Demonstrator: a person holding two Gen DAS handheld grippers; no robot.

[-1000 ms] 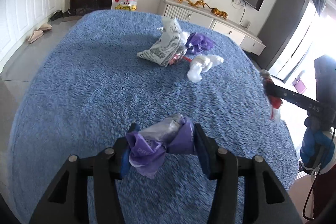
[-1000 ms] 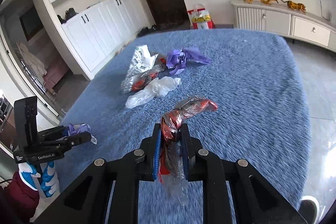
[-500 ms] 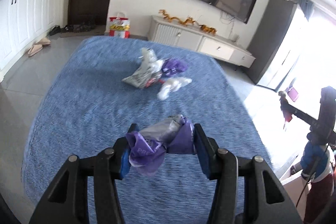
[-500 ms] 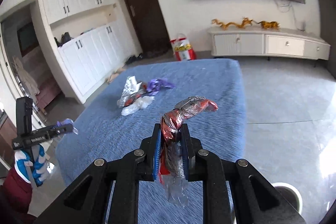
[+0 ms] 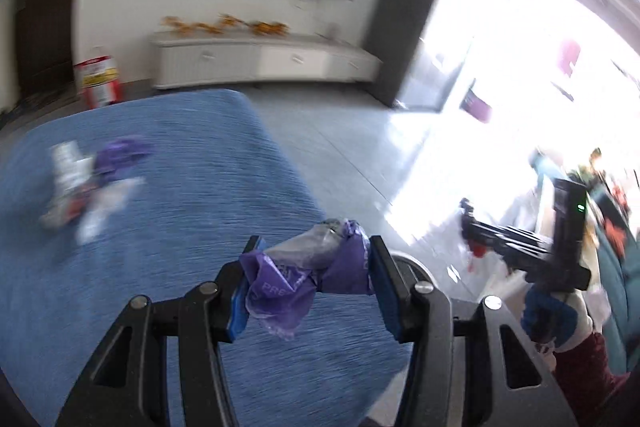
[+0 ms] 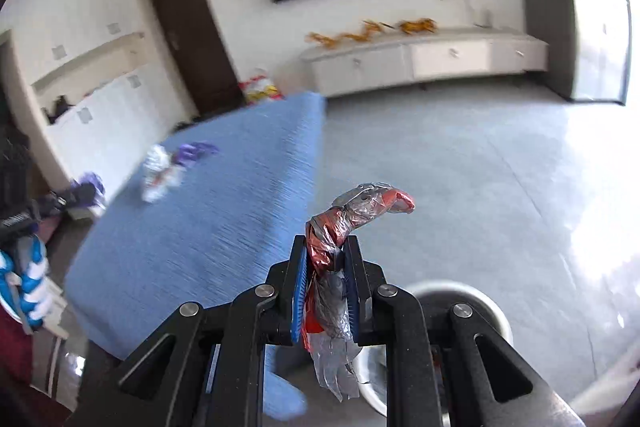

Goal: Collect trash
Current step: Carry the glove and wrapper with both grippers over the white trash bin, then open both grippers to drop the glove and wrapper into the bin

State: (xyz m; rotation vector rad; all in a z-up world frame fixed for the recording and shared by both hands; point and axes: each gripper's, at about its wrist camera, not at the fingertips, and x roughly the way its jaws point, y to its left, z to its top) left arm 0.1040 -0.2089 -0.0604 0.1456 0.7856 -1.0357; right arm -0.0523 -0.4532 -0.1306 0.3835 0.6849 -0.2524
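Observation:
My left gripper (image 5: 312, 277) is shut on a crumpled purple and silver wrapper (image 5: 308, 267), held over the near right corner of the blue carpet (image 5: 160, 227). My right gripper (image 6: 326, 267) is shut on a twisted red and clear plastic wrapper (image 6: 344, 227), above the grey floor just beyond the carpet's edge. A round white bin (image 6: 468, 299) shows partly behind the right gripper's fingers; its rim (image 5: 412, 263) peeks out behind the left gripper too. More trash (image 5: 88, 183) lies in a blurred pile on the carpet, also visible as a pile (image 6: 168, 171) in the right wrist view.
A white low cabinet (image 5: 260, 61) with gold ornaments stands under a wall television. A red and yellow bag (image 5: 98, 83) sits by a dark door. The person's gloved hand (image 5: 560, 315) holds the other gripper at the right. Bright window light floods the tiled floor.
Both grippers swung right and away from the carpet's middle, still holding their wrappers. The trash pile slid left and shrank. The white bin came into view beneath the grippers.

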